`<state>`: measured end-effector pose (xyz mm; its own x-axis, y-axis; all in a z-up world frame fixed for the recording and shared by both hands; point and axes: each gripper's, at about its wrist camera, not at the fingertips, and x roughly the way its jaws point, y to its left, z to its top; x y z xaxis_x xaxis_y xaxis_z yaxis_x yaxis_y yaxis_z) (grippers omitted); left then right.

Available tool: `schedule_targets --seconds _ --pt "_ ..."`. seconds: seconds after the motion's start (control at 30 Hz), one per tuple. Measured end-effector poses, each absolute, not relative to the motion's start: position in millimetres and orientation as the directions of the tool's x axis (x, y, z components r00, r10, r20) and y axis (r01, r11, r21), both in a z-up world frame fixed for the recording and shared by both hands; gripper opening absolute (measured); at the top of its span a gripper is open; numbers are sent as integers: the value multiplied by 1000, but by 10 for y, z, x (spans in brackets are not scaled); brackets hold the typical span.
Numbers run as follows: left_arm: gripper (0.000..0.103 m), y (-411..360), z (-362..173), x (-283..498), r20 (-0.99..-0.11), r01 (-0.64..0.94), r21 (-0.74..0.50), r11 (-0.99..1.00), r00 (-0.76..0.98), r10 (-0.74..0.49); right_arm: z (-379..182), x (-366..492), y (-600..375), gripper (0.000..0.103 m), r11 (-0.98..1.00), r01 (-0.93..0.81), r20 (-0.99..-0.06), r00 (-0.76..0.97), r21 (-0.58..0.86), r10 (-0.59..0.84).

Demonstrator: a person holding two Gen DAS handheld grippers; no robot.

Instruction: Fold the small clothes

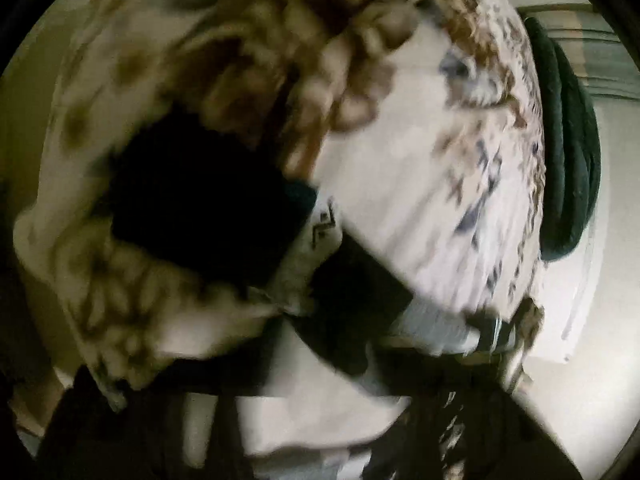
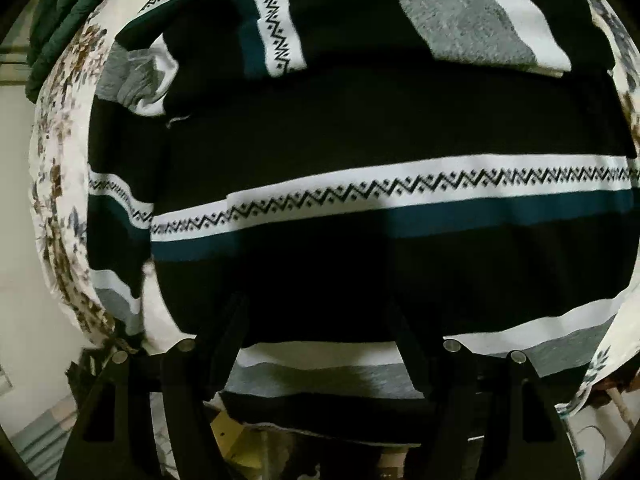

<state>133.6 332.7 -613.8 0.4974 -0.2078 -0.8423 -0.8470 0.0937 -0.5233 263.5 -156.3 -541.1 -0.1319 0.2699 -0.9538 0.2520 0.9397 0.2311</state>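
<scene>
**Striped sweater spread on the floral sheet, right claw wide over its hem**

Where the floral sheet (image 2: 60, 200) covers the surface, a black sweater (image 2: 360, 120) lies spread across it, and everything here is placed against that sweater.

In the right wrist view, to the left of the sweater, the sheet's brown and blue flower print shows along the rim, and beyond its far left corner sits a dark green bundle (image 2: 56, 12). The sweater's left sleeve (image 2: 116, 216) lies alongside the body, carrying the same white zigzag band (image 2: 360, 192) and teal stripe that cross the chest. A second sleeve or folded part, with grey and white bands, lies over the sweater's upper edge. The right claw (image 2: 320, 344) is released: its two black fingers (image 2: 224, 336) stand well apart, over the sweater's near hem with its grey and white stripe. Whether they touch the fabric I cannot tell.

The left wrist view is heavily blurred. A piece of the black sweater (image 1: 200, 200) with a bit of zigzag band shows in the middle, with flowered sheet (image 1: 420, 160) around it and the green bundle (image 1: 568, 140) at the right. I cannot tell how the left claw stands.
</scene>
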Motion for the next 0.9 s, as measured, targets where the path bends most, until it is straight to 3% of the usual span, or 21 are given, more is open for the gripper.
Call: schedule_targets --seconds 0.1,0.27,0.37,0.43,0.5,0.63,0.7,0.8,0.9 --pt "6 3414 -5748 1496 -832 -818 -555 149 544 -112 -5427 2643 -1599 72 942 255 -956 -134 220 260" --pt "7 3591 -4808 1762 -734 -693 -641 331 679 0 -5410 2676 -1613 72 941 252 -957 -123 225 262" --pt "11 3659 -4640 1773 -723 -670 -624 402 690 27 -5410 2721 -1627 72 938 254 -955 -121 236 273" --pt "13 3678 -4809 1737 -772 -704 -576 415 635 7 -5416 2742 -1621 72 936 256 -952 -122 242 280" --pt "24 3684 -5127 1653 -819 -748 -541 384 572 -38 -5418 2765 -1613 72 933 260 -950 -126 247 287" --pt "25 3732 -5678 1284 -875 -843 -484 233 473 -104 -5400 2744 -1602 72 932 258 -948 -124 254 292" --pt "26 3761 -5827 1175 -850 -839 -525 142 510 -130 -5383 2754 -1613 72 934 254 -949 -123 251 289" --pt "56 3812 -6003 1126 -774 -781 -625 9 617 -143 -5394 2769 -1649 72 935 258 -952 -122 241 279" --pt "59 3907 -6225 1226 -735 -749 -657 -89 663 -142 -5432 2764 -1685 72 935 275 -956 -123 224 266"
